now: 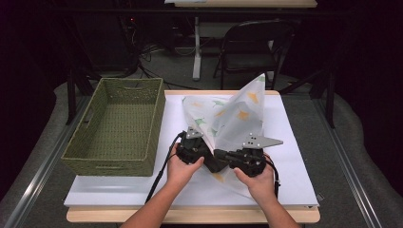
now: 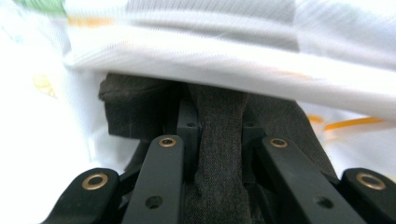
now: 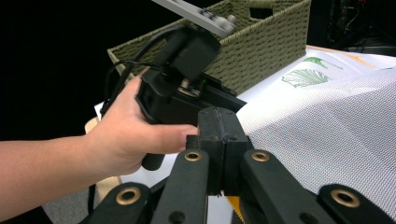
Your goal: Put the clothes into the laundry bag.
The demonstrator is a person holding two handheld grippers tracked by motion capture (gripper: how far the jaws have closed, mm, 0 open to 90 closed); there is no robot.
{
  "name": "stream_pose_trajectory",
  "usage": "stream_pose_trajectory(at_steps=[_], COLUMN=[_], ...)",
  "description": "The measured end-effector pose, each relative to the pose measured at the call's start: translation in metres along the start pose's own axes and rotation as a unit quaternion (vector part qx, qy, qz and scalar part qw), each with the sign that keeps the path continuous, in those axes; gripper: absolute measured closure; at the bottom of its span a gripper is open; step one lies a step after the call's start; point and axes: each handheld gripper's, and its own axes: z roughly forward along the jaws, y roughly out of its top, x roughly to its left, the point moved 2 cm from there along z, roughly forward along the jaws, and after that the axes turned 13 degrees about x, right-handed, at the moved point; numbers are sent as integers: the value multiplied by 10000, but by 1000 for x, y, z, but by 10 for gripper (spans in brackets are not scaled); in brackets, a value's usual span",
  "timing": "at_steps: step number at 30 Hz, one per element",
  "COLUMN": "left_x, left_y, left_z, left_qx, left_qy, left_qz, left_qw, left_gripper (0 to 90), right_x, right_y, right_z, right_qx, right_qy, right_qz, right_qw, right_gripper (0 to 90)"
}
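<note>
While the left hand-held gripper (image 2: 219,154) is clamped on a fold of dark cloth (image 2: 224,140) under the white patterned sheet (image 1: 233,118), the right hand-held gripper (image 3: 218,135) sits fully closed, pads together with nothing visibly between them. Sheet is tented up mid-counter (image 1: 294,137), right of the green basket (image 1: 119,128). Risks: the left grip looks narrow, so the dark cloth may slip out on a lift; the loose sheet may drag along or snag on either gripper.
</note>
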Motion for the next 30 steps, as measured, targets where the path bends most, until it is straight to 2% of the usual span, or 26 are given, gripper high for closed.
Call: stream_pose_trajectory(at_steps=[4, 6, 10, 13, 14, 15, 17, 18, 19, 20, 24, 26, 27, 30], left_x=[-5, -6, 1, 13, 17, 20, 25, 6, 6, 6, 6, 1, -4, -7], left_y=[4, 7, 13, 12, 11, 8, 4, 4, 4, 4, 4, 5, 6, 0], left_z=[-16, -15, 10, 33, 40, 47, 52, 37, 37, 37, 37, 37, 41, 58], left_qx=[-246, -272, -153, -87, -80, -56, -40, -236, -236, -236, -236, -203, -129, 191], left_qy=[-65, -61, 109, 61, 64, -7, -207, -790, -790, -790, -790, -823, -845, -819], left_qz=[-3, -53, -130, -460, -511, -666, -732, -701, -701, -701, -701, -625, -476, -353], left_qw=[9997, 9996, 9997, 9989, 9986, 9978, 9971, 9941, 9941, 9941, 9941, 9944, 9952, 9958], left_gripper=[778, 778, 775, 768, 763, 753, 717, 714, 732, 732, 732, 730, 730, 708], right_x=[3, 6, 6, 2, 0, -1, -3, -4, -4, -7, -7, -7, -6, -6], right_y=[3, 4, 5, 3, 2, 1, 0, -1, -1, -2, -2, -2, -1, -2], right_z=[-3, -3, -3, -3, -2, -2, -1, -1, -1, 1, 1, 1, 1, 1], right_qx=[-65, -84, -82, -71, -61, -53, -29, -23, -23, 12, 12, 12, 9, 15], right_qy=[34, 23, 42, 30, 37, 60, 38, 30, 30, -83, -83, -83, -81, -122], right_qz=[-42, -88, -63, 11, 39, 87, 96, 96, 96, 92, 92, 92, 90, 76], right_qw=[10000, 9999, 9999, 10000, 10000, 9999, 9999, 9999, 9999, 9999, 9999, 9999, 9999, 9999], right_gripper=[900, 900, 900, 900, 900, 900, 900, 900, 900, 900, 900, 900, 900, 900])
